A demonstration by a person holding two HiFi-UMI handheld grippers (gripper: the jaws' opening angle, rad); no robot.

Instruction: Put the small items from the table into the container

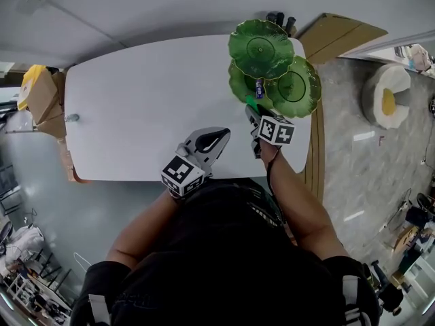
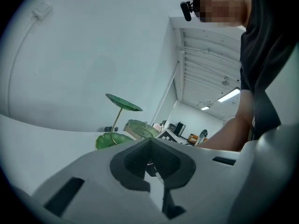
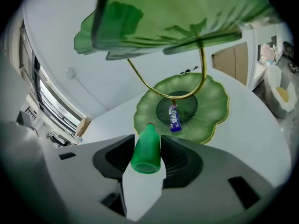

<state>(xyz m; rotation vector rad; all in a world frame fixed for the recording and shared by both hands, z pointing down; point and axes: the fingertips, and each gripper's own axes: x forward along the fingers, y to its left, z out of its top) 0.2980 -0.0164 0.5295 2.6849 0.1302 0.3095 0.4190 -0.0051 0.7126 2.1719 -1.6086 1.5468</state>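
The right gripper (image 3: 146, 139) pinches a small green bottle (image 3: 145, 157) between its fingers, poised just above the near edge of the stand's (image 1: 262, 49) lowest dish (image 3: 212, 108), at the table's (image 1: 136, 100) far right. A blue packet (image 3: 175, 119) already lies in that dish. The left gripper (image 2: 149, 143), fingers pressed together on nothing, waits near the table's near edge. What's left seems to be dropping the bottle in; only a tiny unclear thing (image 1: 72, 117) shows at the left edge
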